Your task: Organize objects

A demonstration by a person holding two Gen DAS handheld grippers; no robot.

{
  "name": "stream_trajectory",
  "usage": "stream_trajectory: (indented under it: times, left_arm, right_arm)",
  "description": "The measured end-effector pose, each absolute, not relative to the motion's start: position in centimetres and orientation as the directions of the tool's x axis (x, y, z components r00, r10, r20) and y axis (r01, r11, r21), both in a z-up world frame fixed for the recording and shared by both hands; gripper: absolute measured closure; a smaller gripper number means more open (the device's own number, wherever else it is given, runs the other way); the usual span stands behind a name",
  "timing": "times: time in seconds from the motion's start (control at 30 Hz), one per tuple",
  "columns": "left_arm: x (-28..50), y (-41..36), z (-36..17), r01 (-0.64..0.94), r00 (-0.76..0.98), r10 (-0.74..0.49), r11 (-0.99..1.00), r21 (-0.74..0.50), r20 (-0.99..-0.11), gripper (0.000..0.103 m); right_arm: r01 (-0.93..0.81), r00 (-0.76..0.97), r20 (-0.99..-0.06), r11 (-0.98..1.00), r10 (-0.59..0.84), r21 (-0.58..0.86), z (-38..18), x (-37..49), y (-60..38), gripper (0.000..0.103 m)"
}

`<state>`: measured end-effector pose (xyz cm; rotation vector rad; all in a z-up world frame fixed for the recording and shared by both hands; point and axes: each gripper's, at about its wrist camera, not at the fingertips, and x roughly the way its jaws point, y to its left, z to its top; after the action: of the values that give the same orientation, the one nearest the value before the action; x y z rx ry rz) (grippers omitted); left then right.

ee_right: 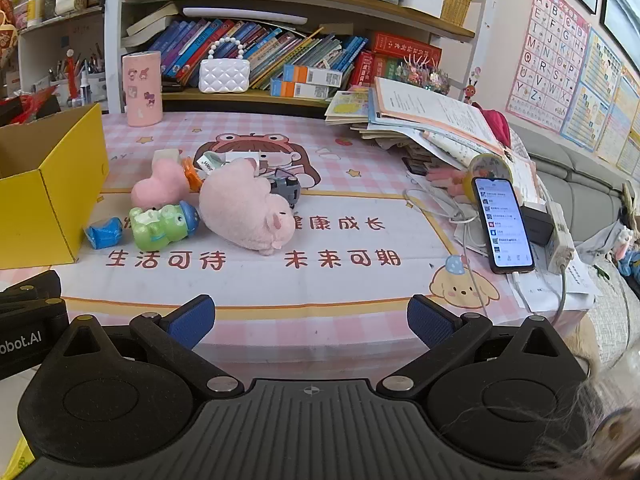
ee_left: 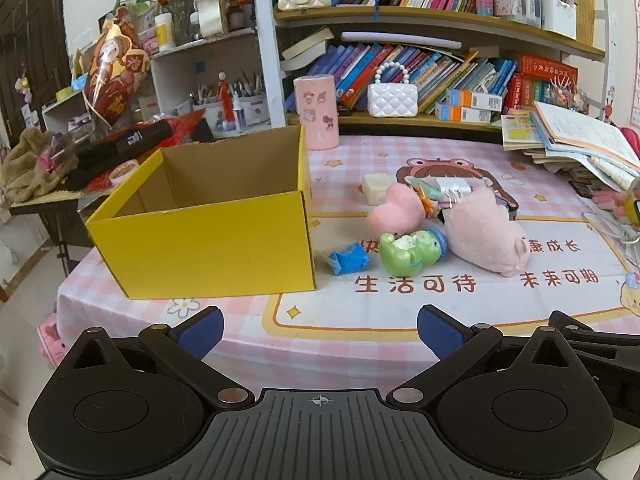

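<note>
Both left tongs (ee_left: 320,330) and right tongs (ee_right: 311,320) gape empty; soft pink plush pig (ee_right: 246,210), probably light and squashy, lies on desk (ee_right: 360,284) beside open yellow cardboard box (ee_left: 208,236): pinch mid-body.

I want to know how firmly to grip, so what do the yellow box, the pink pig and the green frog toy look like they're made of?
Yellow box: cardboard, matte yellow outside, raw brown inside, with visible board edges.
Pink pig: soft plush fabric, judging by its fuzzy, dull surface.
Green frog toy: probably hard plastic or vinyl, since it is glossy with bright highlights.
</note>
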<state>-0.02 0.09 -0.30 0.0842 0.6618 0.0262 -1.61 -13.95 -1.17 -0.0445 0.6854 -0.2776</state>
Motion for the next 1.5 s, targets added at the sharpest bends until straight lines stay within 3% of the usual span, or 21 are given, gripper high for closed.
stream_trajectory:
  times: [1.5]
  left_arm:
    - [0.9, 1.9, -0.7, 0.07, 0.773, -0.008, 0.995, 0.072, -0.635, 0.0]
  right_arm:
    - [0.311, 0.695, -0.638, 0.939, -0.331, -0.148, -1.8, -1.5, -11.9, 0.0]
